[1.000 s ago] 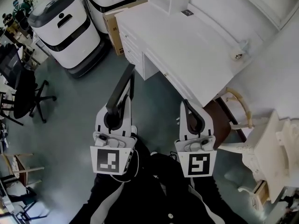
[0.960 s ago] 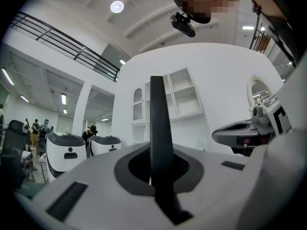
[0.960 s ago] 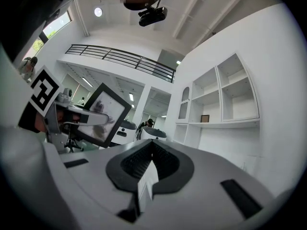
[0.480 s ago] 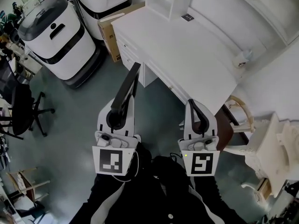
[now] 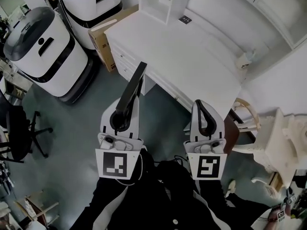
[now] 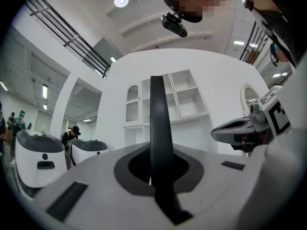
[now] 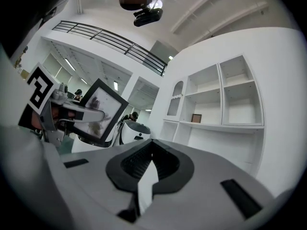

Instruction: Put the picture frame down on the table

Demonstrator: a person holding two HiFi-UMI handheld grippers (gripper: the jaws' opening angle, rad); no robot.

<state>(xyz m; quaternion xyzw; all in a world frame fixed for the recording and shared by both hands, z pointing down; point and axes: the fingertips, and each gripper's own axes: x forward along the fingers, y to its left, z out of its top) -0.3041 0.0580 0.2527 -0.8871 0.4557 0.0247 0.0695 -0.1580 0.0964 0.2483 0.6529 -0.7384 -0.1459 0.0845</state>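
The picture frame (image 5: 130,92) is black and seen edge-on in the head view, held upright over the grey floor just short of the white table (image 5: 192,56). My left gripper (image 5: 123,114) is shut on its lower edge. In the left gripper view the picture frame (image 6: 157,123) is a dark bar rising between the jaws. The right gripper view shows the picture frame's (image 7: 98,111) face with a pale picture. My right gripper (image 5: 204,116) is shut with nothing in it, level with the left one, near the table's front corner.
A white shelf unit (image 5: 160,1), a small dark frame (image 5: 184,19) and a white object (image 5: 243,61) stand on the table. Two white wheeled machines (image 5: 41,47) and a cardboard box (image 5: 103,35) are to the left. A wooden chair (image 5: 247,114) and white furniture (image 5: 283,143) are at right.
Both grippers have come closer to the table, and the frame's top now nearly reaches the table's front edge. The holds have not changed.
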